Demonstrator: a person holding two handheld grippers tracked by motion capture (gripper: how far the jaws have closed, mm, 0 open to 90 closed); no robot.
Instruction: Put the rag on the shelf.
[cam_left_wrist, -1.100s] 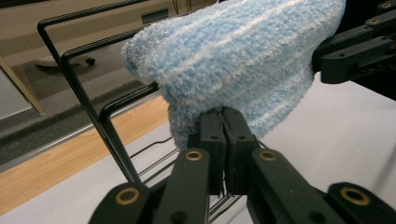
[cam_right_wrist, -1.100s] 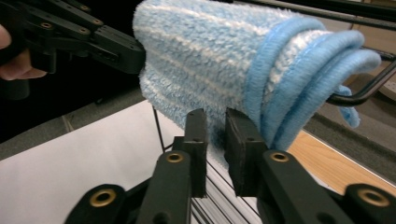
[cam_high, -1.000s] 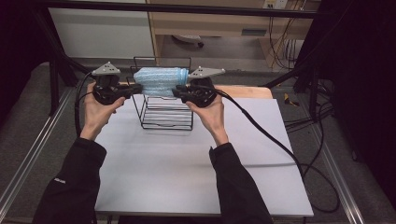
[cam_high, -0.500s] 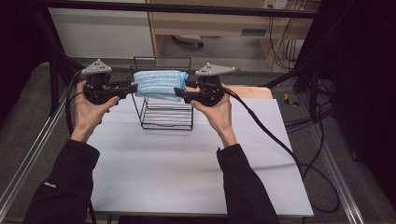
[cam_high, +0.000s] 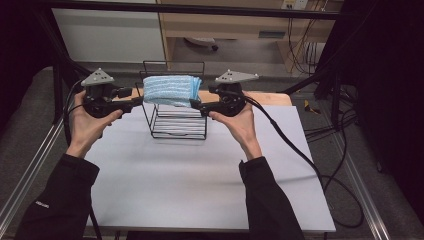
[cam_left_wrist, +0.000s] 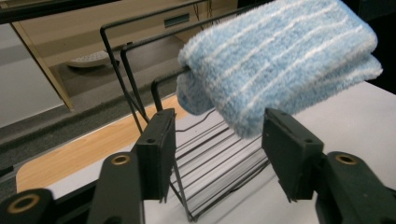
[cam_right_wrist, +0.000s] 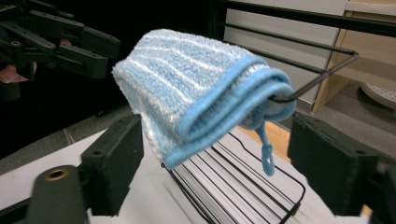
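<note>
White desk (cam_high: 200, 180) carries a black wire rack (cam_high: 177, 122) at far centre. Folded light-blue striped towel (cam_high: 171, 90) lies on rack's top bars. My left tool (cam_high: 136, 101) & right tool (cam_high: 196, 105) just opened, both wide, flanking towel w/o pressing it.

I see a folded light-blue towel (cam_high: 171, 89) with thin white stripes and a darker blue hem, draped over the top bar of the black wire rack (cam_high: 175, 122). It is doubled into a thick, soft roll; both ends hang a little below the bar. In the right gripper view the hem (cam_right_wrist: 219, 109) curls around the folded layers, the bar's bent end pokes out of the fold, and a small blue loop (cam_right_wrist: 266, 156) dangles beneath, above the rack's wire floor. In the left gripper view the towel (cam_left_wrist: 280, 60) sits high on the rack, its fuzzy end sagging toward the rack's base.
</note>
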